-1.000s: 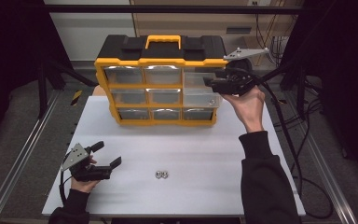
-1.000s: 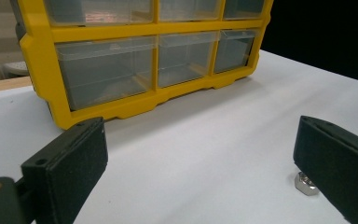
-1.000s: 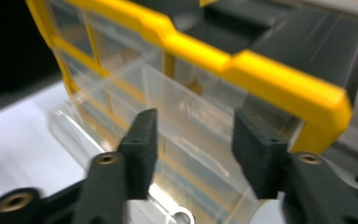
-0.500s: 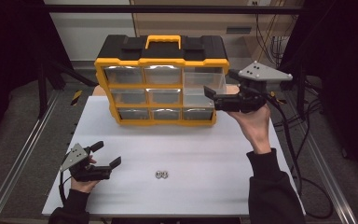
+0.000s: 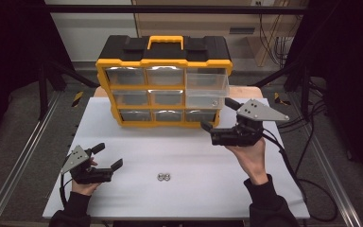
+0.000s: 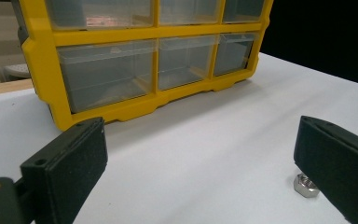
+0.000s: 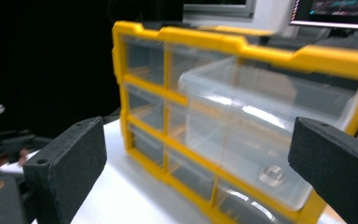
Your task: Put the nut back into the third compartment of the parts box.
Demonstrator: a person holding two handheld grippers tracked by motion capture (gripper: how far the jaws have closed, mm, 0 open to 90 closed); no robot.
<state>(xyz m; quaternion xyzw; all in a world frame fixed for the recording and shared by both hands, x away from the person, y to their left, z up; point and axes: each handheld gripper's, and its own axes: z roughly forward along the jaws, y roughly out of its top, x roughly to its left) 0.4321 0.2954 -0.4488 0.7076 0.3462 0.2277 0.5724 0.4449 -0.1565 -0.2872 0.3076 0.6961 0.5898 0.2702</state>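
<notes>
Right gripper [image 5: 217,116] with jaws just opened wide and nothing between them, held just in front of the pulled-out clear drawer [image 5: 207,88] of the yellow organizer [image 5: 163,61], left gripper [image 5: 108,156] with jaws apart low over the white bench [image 5: 189,156], two nuts [image 5: 163,177] near it.

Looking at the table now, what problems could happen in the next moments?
The pulled-out drawer juts from the yellow organizer; the right gripper, jaws just opened and empty, could bump it while moving past. The two nuts are small and lie close together, so the open left gripper may push one away instead of catching it.
</notes>
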